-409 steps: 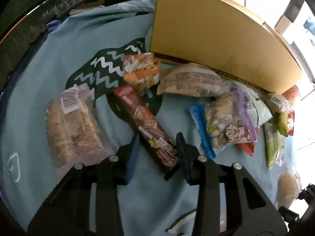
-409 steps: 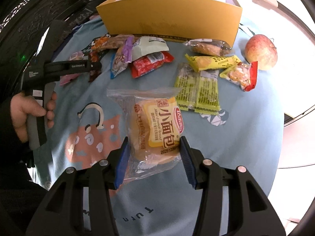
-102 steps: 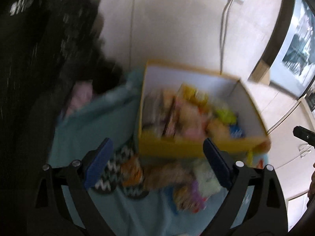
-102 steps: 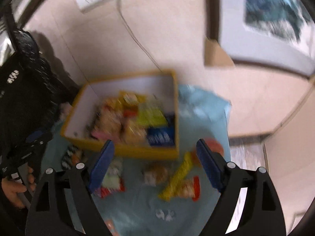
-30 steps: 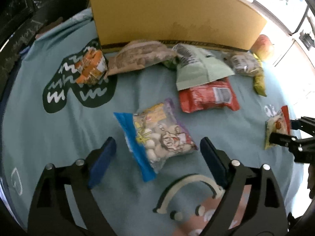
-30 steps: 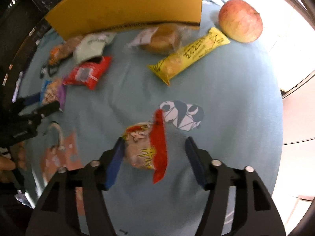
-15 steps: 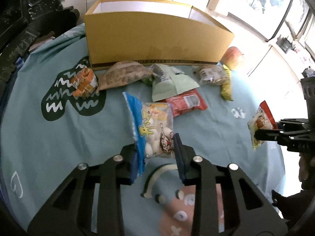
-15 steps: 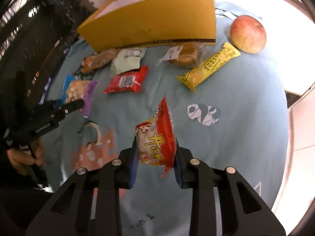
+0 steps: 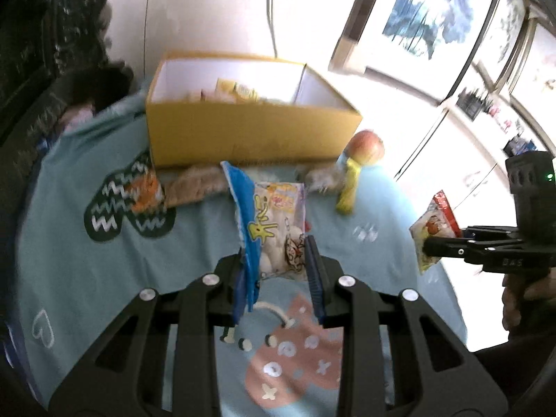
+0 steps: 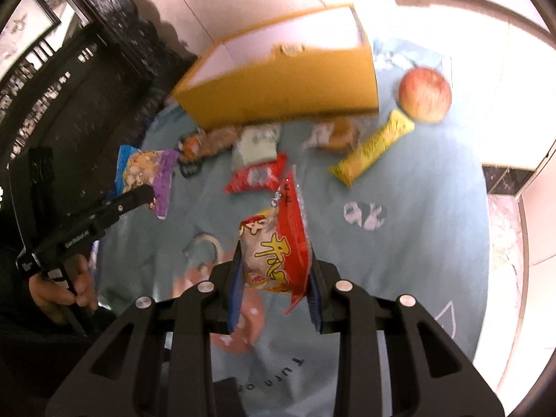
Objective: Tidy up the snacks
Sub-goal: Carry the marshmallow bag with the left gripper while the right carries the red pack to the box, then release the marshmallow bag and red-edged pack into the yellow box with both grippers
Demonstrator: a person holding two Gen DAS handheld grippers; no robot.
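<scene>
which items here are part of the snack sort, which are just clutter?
Job:
- blue marshmallow bag, in left gripper
- red snack bag, in right gripper
- yellow box
- yellow bar
- red packet

Lying about:
- apple
- tablecloth

My left gripper (image 9: pixel 279 278) was matte black, its two angular arms pierced by triangular cut-outs and studded with round silver screws, its fingers (image 9: pixel 314 278) lined with blue pads. My right gripper (image 10: pixel 274 292) matched it. White lettering ran along one black body, and my sleeve (image 10: pixel 14 299) was dark.
</scene>
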